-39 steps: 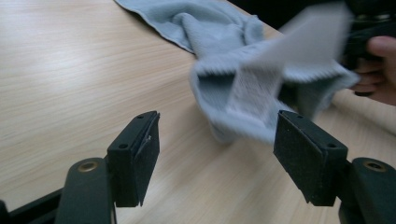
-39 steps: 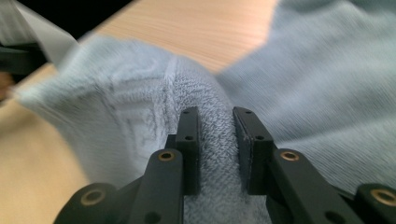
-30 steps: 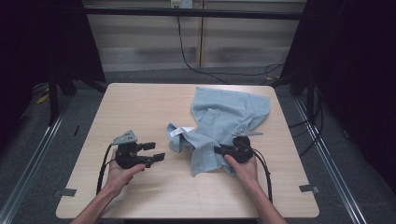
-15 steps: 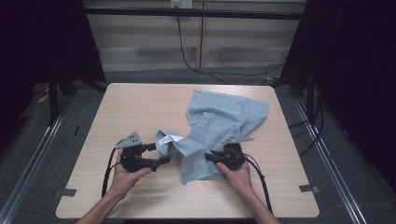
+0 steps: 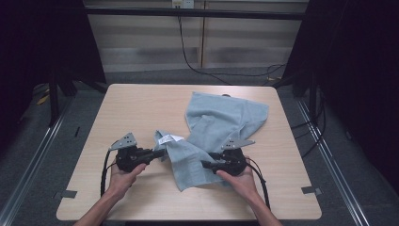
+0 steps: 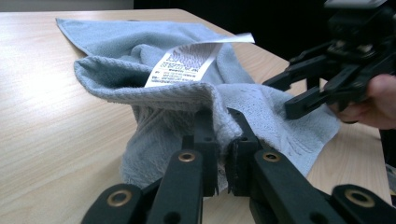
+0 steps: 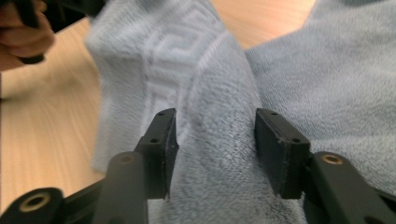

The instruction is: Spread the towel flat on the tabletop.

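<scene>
On table [image 5: 117,108], left hand-held gripper [image 6: 223,140] clamping towel [image 6: 140,60]

White care label [image 6: 187,63] sewn on the grey towel [image 6: 261,100], standing up from its near-left fold: several lines of small dark print, too fine and blurred to read. Same label in the high view [image 5: 168,139]: print not legible. No other lettering, brands, numbers or signs readable anywhere.

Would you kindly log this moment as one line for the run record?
left claw: shut on towel edge by its label | right claw: jaws just opening, towel fold between, not pinched | table: towel crumpled
</scene>
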`<state>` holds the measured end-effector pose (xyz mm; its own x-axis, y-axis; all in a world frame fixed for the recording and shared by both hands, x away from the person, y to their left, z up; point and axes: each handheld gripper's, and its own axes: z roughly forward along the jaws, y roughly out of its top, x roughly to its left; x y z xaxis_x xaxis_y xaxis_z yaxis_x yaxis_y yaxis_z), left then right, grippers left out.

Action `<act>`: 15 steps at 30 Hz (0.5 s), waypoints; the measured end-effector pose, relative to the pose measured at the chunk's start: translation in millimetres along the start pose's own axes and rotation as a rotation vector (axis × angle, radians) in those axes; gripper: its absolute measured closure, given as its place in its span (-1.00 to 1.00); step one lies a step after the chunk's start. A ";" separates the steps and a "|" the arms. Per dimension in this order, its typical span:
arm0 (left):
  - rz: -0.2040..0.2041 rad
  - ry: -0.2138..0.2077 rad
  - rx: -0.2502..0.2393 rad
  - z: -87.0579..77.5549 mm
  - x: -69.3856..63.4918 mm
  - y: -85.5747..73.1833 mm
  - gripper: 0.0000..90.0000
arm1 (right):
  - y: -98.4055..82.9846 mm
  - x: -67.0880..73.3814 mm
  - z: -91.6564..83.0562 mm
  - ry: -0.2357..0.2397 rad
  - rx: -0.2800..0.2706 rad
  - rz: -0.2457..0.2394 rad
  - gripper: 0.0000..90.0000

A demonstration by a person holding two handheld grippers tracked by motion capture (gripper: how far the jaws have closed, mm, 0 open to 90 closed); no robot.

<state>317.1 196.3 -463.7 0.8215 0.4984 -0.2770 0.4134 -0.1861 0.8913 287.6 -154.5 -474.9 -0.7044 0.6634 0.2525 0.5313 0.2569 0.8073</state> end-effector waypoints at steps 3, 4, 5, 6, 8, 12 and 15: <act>-0.003 0.003 0.002 -0.9 2.2 -0.5 0.90 | 2.4 4.0 -5.7 0.005 -0.013 -0.006 0.06; -0.002 0.008 0.007 -1.4 4.4 -1.0 0.90 | 5.0 9.0 -12.1 0.020 -0.038 -0.022 0.06; -0.004 0.013 0.007 -1.4 5.1 -1.2 0.90 | 6.7 12.5 -15.2 0.023 -0.050 -0.029 0.07; -0.004 0.013 0.007 -1.4 5.1 -1.2 0.90 | 6.7 12.5 -15.2 0.023 -0.050 -0.029 0.07; -0.010 0.012 0.007 -0.9 6.8 -1.4 0.90 | 10.4 23.7 -18.9 0.078 -0.073 -0.058 0.21; -0.007 0.015 0.013 0.0 7.1 -1.7 0.89 | 8.3 39.5 1.3 0.142 -0.008 -0.100 0.28; 0.004 0.019 0.020 0.7 7.2 -1.8 0.89 | 5.4 43.7 17.2 0.162 0.030 -0.108 0.25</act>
<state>322.5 199.7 -467.6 0.8158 0.5135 -0.2661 0.4177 -0.2049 0.8852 267.8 -112.1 -468.7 -0.8232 0.5097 0.2499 0.4607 0.3427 0.8187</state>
